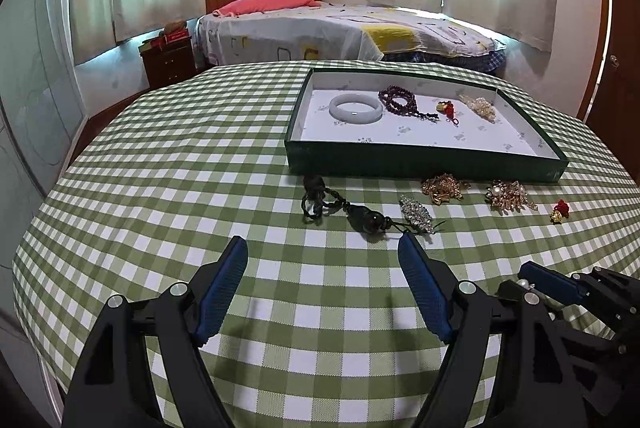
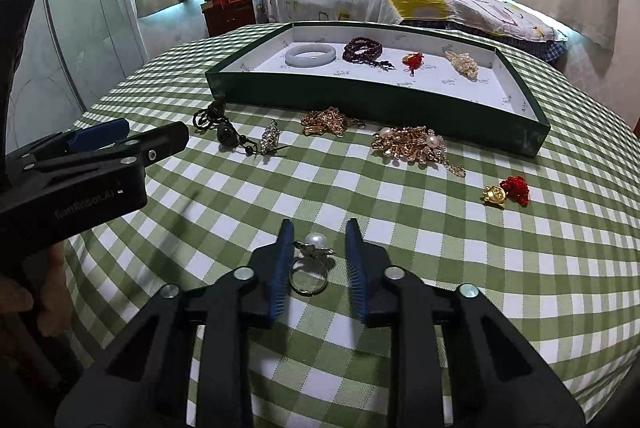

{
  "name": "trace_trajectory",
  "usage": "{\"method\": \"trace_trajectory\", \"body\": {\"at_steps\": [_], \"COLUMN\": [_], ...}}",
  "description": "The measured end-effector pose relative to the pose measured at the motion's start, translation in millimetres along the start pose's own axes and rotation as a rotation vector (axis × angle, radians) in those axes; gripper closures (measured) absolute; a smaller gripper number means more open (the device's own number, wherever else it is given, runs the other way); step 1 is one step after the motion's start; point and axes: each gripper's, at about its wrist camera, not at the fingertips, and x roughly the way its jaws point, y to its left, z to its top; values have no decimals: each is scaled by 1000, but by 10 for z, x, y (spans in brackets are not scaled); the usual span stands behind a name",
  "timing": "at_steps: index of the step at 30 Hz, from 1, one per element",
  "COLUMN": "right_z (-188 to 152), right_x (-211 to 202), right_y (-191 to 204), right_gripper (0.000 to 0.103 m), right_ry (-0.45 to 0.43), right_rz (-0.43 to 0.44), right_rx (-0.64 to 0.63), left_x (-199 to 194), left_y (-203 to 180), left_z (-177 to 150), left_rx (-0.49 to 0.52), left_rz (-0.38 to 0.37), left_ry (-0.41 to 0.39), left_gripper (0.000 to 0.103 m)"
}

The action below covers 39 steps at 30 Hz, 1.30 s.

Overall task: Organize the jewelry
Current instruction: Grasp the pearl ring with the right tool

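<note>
My right gripper (image 2: 319, 224) hangs low over the checked cloth with a pearl ring (image 2: 310, 268) lying between its blue pads. The ring sits close to the left pad, and a gap shows at the right pad. My left gripper (image 1: 322, 248) stands wide open and holds nothing, just short of a black cord pendant (image 1: 348, 214) and a silver brooch (image 1: 417, 214). The green tray (image 1: 420, 160) holds a white bangle (image 1: 355, 109), dark beads (image 1: 400, 102), a red charm (image 1: 447, 108) and a crystal brooch (image 1: 478, 106). In the left wrist view the right gripper (image 1: 516, 278) shows at lower right.
Loose on the cloth before the tray lie a gold brooch (image 2: 330, 122), a pearl-and-gold brooch (image 2: 412, 144) and a red-and-gold charm (image 2: 506, 192). The left gripper (image 2: 156, 131) and a hand are at the left of the right wrist view. A bed (image 1: 340, 28) stands behind the table.
</note>
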Motion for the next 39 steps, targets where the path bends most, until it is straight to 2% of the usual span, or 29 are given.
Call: {"method": "trace_trajectory", "body": {"at_steps": [12, 19, 29, 34, 39], "right_z": [27, 48, 47, 49, 51], "right_x": [-55, -45, -19, -7, -4], "right_y": [-129, -204, -252, -257, -268], "right_gripper": [83, 83, 83, 83, 83], "right_ry": [-21, -24, -9, -8, -9], "right_rz": [-10, -14, -1, 3, 7], "right_rx": [32, 53, 66, 71, 76], "left_x": [46, 158, 499, 550, 512], "left_y": [20, -37, -56, 18, 122], "left_z": [-4, 98, 238, 184, 130], "left_rx": [-15, -17, -11, -9, -27], "left_rz": [-13, -27, 3, 11, 3], "left_ry": [21, 28, 74, 115, 124], "left_gripper": [28, 28, 28, 37, 40]}}
